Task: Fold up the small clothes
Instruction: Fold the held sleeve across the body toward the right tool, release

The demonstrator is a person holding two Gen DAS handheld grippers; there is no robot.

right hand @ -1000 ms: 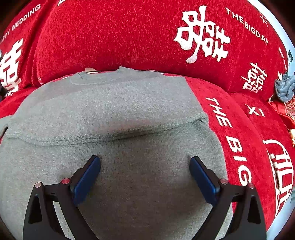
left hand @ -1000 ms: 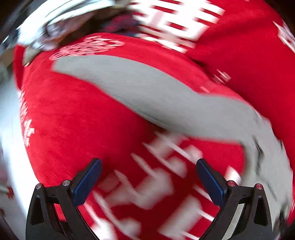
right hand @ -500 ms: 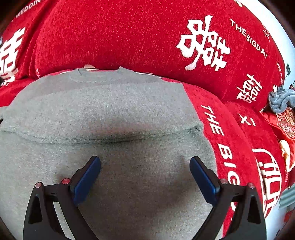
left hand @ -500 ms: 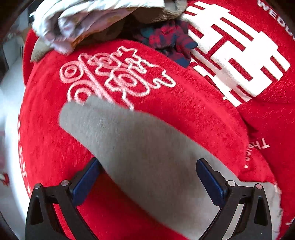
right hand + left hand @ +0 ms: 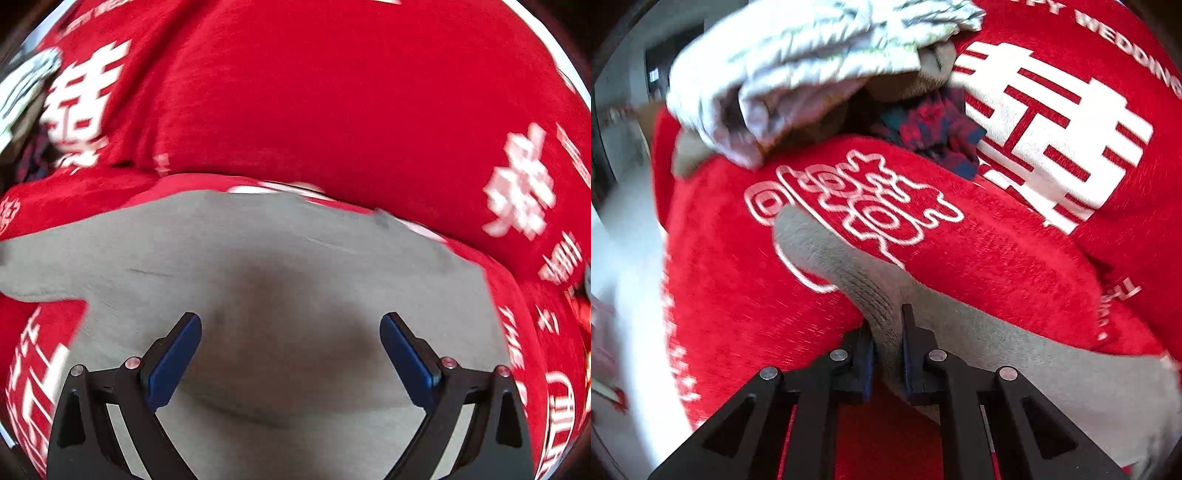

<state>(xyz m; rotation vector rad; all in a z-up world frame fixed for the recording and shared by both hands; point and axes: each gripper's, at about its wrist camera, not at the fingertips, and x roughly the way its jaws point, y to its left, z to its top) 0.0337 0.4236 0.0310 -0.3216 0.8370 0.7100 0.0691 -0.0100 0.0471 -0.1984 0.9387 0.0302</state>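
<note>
A grey knit top (image 5: 280,266) lies spread on a red cover printed with white characters. Its long grey sleeve (image 5: 1015,336) runs across the left wrist view toward the left. My left gripper (image 5: 888,332) is shut on the sleeve near its cuff, with the cloth bunched between the blue pads. The cuff end (image 5: 798,232) sticks out beyond the fingers. My right gripper (image 5: 291,332) hovers open over the body of the top, nothing between its fingers (image 5: 177,354).
A pile of other clothes sits at the back of the red cover: a white patterned garment (image 5: 812,62), a brown piece and a dark plaid one (image 5: 934,125). The red cover (image 5: 332,110) rises behind the top. A white floor edge (image 5: 624,258) shows at left.
My left gripper has closed on the grey sleeve, which lay loose between open fingers before. The right gripper has swung left over the top; the view is blurred.
</note>
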